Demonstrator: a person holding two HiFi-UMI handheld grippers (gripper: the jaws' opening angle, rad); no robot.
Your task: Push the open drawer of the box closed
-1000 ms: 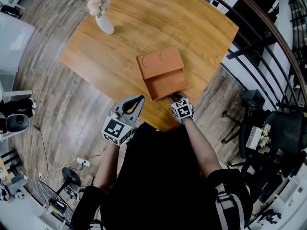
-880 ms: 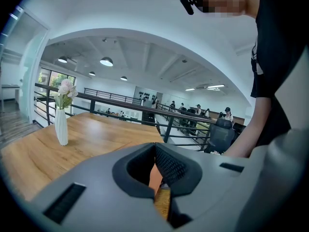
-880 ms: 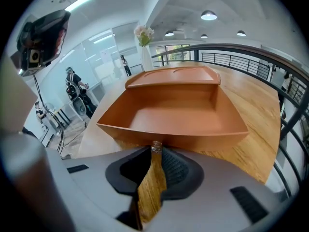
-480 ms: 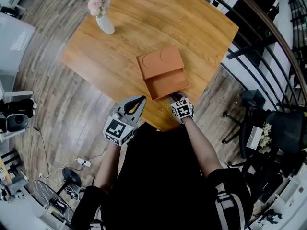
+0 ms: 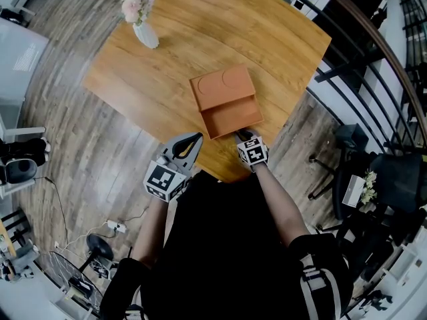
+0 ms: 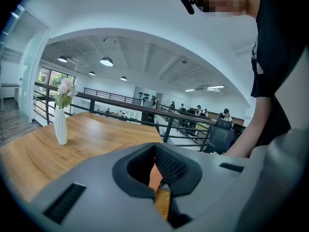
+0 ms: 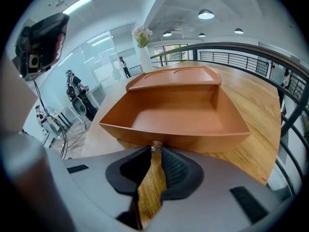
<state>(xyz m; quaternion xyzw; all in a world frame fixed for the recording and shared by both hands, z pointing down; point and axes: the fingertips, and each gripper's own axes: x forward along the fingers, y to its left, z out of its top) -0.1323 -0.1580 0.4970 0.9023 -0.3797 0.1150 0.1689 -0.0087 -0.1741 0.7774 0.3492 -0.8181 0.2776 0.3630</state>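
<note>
The right claw (image 7: 155, 154) has its jaws drawn in to a thin slit. Their tips are up against the small metal knob (image 7: 156, 147) on the front of the open drawer (image 7: 174, 117). Whether they pinch the knob or only touch it cannot be told, and in the head view the claw's marker cube (image 5: 253, 153) covers that contact. The left claw (image 6: 155, 153) is likewise closed to a narrow gap with nothing in it. Its own grey body fills the lower half of its view, leaving only a sliver of orange and wood between the pads. The person's dark torso (image 5: 227, 245) fills the bottom centre of the head view and runs up to the nearest corner of the desk (image 5: 200, 19), so that corner is hard to make out.

The box (image 5: 221, 87) sits just right of centre in the head view. Its drawer is pulled out toward the bottom of the frame, with the drawer front close to the desk's near edge. Above the box, bare wood runs to the top of the frame. A vase of flowers (image 5: 143, 25) stands well apart at upper left, near that edge. A dark railing (image 5: 363, 65) curves down the right side, just past the desk. The left claw hangs at the desk's lower-left edge, apart from the box.
</note>
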